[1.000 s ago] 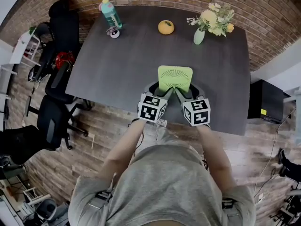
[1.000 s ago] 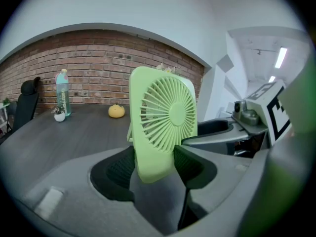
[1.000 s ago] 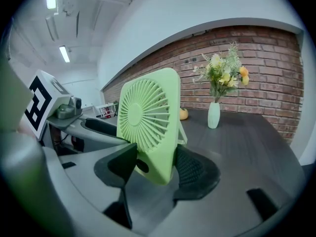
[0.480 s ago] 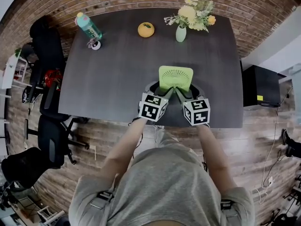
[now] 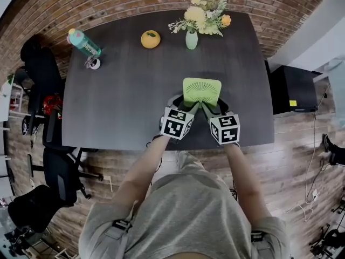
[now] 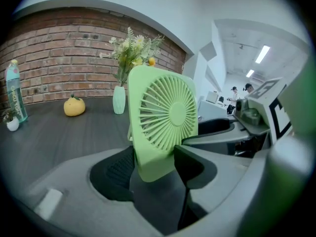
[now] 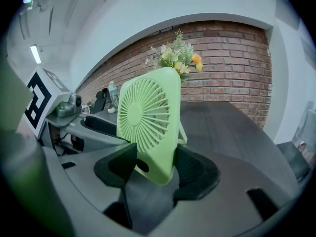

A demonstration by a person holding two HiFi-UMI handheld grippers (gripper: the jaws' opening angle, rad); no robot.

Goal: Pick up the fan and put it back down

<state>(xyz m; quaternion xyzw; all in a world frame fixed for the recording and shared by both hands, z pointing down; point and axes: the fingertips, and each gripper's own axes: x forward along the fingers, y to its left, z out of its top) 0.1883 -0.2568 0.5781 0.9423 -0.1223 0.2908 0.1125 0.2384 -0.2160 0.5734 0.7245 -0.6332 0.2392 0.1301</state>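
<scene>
Closest to us, both tools are clamped on the fan (image 5: 202, 89). The left gripper (image 5: 186, 104) pinches its lower left corner and the right gripper (image 5: 213, 106) its lower right. Each gripper's own view shows the green plastic squeezed between the dark pads, so neither one is loose or empty. The fan stands upright with its grille facing us, just in from the near edge of the table (image 5: 124, 90) and a bit right of centre.

Over the last second the fan and both grippers have sat in the same spot in the head view. The table and everything on it slid left, and the far edge came further into frame. We reckon that's mostly our head turning, not the fan travelling. We can't tell from any view whether the base is off the wood yet. Our guess is we're holding at the lift, with the set-down still to come.

There's plenty of bare tabletop ahead and to the left. The right edge is nearer, with a black cabinet (image 5: 288, 90) beyond it. At the far end sit the vase (image 5: 191, 38), the orange (image 5: 150, 39) and the bottle (image 5: 83, 42), all well clear. Setting it straight down looks safest.
</scene>
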